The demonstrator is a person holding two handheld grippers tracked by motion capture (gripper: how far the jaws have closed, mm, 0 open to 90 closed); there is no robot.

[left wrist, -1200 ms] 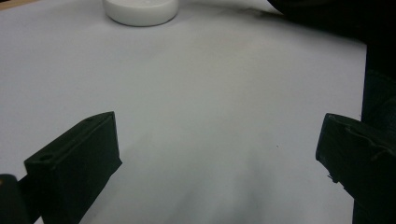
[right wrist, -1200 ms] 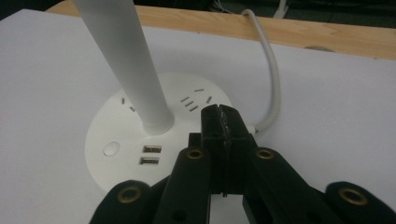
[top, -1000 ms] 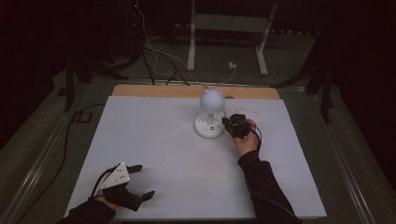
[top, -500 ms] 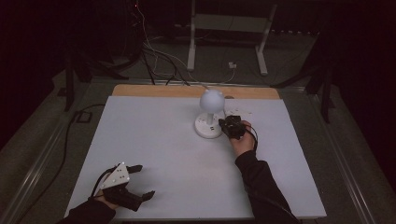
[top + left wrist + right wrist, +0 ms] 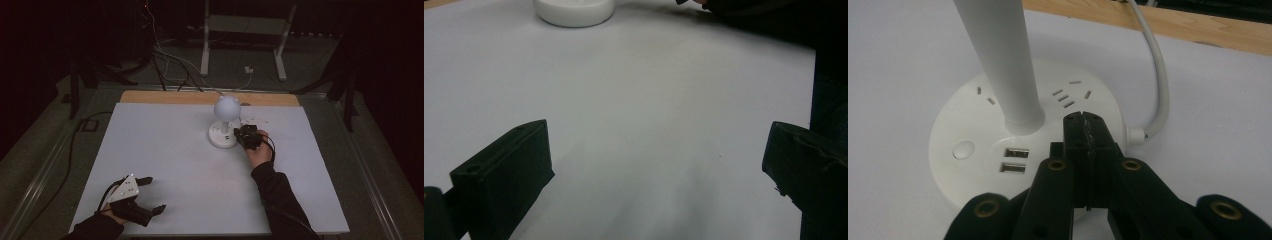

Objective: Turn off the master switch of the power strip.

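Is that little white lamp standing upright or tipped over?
Upright: the lamp has its round base flat on the table, stem rising straight.

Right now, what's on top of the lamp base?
On the base: the stem, a round button, two USB ports and socket slots. The shut right tongs sit over its near right part, hiding what's under them.

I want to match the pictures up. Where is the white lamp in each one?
High view: the white lamp stands at the table's far middle.
Left gripper view: its round base sits at the top edge.
Right gripper view: base and pole fill the middle.
Shared landmark: that round base.
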